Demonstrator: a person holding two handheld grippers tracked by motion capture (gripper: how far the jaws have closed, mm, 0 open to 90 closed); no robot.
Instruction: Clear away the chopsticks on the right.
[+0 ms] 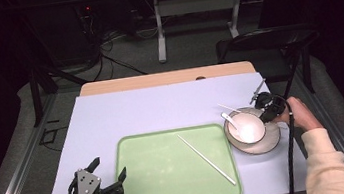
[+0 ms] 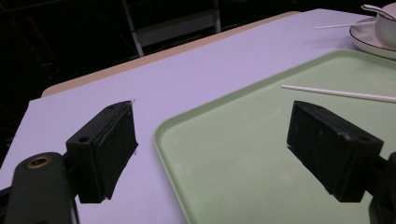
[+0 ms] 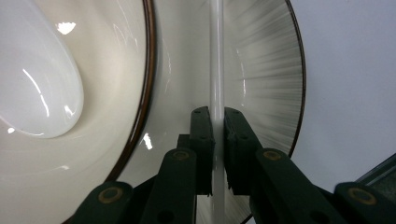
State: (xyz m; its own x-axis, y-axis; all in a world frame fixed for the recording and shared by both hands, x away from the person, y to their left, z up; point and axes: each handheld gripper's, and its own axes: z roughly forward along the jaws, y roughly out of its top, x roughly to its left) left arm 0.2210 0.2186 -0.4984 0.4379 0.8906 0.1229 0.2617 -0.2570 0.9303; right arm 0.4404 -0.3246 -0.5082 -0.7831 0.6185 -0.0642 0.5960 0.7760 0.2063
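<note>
- The right gripper is clamping a thin white chopstick between its two black jaws, which are standing almost together with only the stick between them.
- In the right gripper view, that chopstick is running straight up from the jaws across the saucer beside the bowl.
- In the same view, the white bowl is lying to the left of the held chopstick, and a white spoon is resting inside the bowl.
- In the high view, the right gripper is hovering at the far right edge of the saucer, with the person's right hand just to the right of it.
- The bowl is sitting on the saucer, and the spoon is leaning on the bowl's far left rim.
- The held chopstick is pointing away from the saucer's far side toward the left, over the white mat.
- A second chopstick is lying slantwise on the green tray, just left of the saucer.
- The left gripper is waiting at the tray's near left corner, well apart from the saucer, with its jaws spread wide and gripping nothing.
- In the left gripper view, the tray's edge is lying between the open jaws, and the second chopstick is lying beyond the right one.
</note>
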